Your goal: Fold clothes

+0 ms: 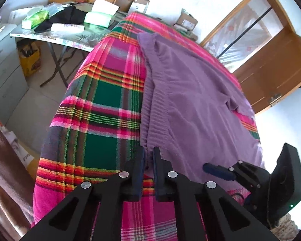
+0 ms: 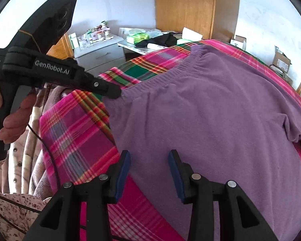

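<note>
So the purple sweater [image 2: 210, 104] is spread flat on the plaid blanket [image 1: 102, 104] over the bed, and the thing that matters for the fold is how it's lying. Its ribbed hem [image 1: 150, 108] runs down the left side, near to far, and the one sleeve [image 2: 295, 128] I can see sits over on the right. So the long axis goes left to right across the bed, with the near long edge right under both tools.

The left gripper [image 1: 148, 157] has its jaws pinched together on the near corner of that hem, fabric tucked between the pads. From the right wrist view you can see its tip [image 2: 114, 93] sitting right on the sweater's near-left corner, with a hand [image 2: 10, 120] on the handle.

The right gripper [image 2: 149, 159] is spread apart, nothing in it, hovering over the near edge a bit further right, with sweater cloth directly below the gap. It's clearly the closer one to the sleeve side.

My guess: the right one needs to drop and bite that edge, then both lift and carry the near edge toward the far side. Risk is grabbing blanket along with the knit.
</note>
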`<state>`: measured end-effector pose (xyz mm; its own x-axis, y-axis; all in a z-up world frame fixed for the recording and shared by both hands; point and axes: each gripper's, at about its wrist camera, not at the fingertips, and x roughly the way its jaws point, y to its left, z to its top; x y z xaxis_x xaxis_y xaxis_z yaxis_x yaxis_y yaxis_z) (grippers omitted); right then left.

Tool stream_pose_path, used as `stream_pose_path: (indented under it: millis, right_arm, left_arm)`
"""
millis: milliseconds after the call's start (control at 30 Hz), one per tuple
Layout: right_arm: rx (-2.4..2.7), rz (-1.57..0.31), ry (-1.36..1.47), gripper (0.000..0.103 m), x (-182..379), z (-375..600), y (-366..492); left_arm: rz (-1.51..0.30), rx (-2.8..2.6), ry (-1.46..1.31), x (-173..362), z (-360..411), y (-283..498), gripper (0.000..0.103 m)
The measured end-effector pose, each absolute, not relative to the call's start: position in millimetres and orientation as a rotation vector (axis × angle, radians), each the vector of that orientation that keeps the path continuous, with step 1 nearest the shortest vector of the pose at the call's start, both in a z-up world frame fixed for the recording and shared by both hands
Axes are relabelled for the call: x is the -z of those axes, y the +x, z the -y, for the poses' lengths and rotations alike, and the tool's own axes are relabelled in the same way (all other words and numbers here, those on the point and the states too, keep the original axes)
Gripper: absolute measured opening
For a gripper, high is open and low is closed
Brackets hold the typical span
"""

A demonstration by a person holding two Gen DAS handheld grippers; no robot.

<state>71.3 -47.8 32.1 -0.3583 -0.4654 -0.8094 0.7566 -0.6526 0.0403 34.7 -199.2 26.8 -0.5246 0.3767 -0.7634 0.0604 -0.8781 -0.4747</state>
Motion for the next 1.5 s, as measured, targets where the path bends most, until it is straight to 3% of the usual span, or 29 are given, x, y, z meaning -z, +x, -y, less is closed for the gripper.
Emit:
stream_pose_path:
  millis: [133, 200, 233, 300, 633, 867, 1033, 1333, 1433, 1500]
  right_arm:
    - [2.088, -0.466, 1.051, 0.040, -31.3, 52.8, 74.7]
    - [2.099, -0.456, 1.039, 0.023, -31.7, 53.2, 75.8]
    - [2.105, -0.455, 1.037, 0.005, -31.9, 53.9, 76.3]
    - [2.119, -0.467, 1.034, 0.003, -32.5, 56.5, 77.8]
    - [2.097, -0.385, 1.048, 0.002, -37.1, 59.5, 81.2]
    - [2.054, -0.194, 1.142, 0.007, -35.6, 46.9, 64.0]
    - [2.025, -0.185, 1.115, 0.024, -54.2, 33.1, 65.7]
    - [2.248, -0.334, 0.942, 0.026, -170.0, -29.7, 31.5]
    - [2.328, -0.315, 0.886, 0.027, -226.1, -57.7, 2.5]
    - [2.396, -0.281, 0.851, 0.027, -255.9, -74.3, -20.6]
  left_arm:
    - [0.692, -2.495, -1.400, -26.9, 201.7, 38.4, 0.007]
    - [0.706, -2.491, -1.397, -26.0, 202.7, 39.3, 0.007]
    - [0.719, -2.487, -1.396, -25.5, 204.1, 39.8, 0.007]
    - [0.736, -2.481, -1.392, -25.3, 206.6, 40.6, 0.007]
    - [0.760, -2.511, -1.399, -26.2, 214.7, 48.4, 0.004]
    - [0.731, -2.530, -1.444, -25.3, 219.3, 47.6, 0.005]
    - [0.652, -2.540, -1.455, -38.2, 213.1, 40.9, 0.020]
    - [0.352, -2.649, -1.358, -123.8, 198.7, 2.2, 0.023]
    - [0.276, -2.678, -1.295, -161.6, 193.8, -18.4, 0.036]
    - [0.217, -2.696, -1.264, -184.3, 186.7, -35.5, 0.037]
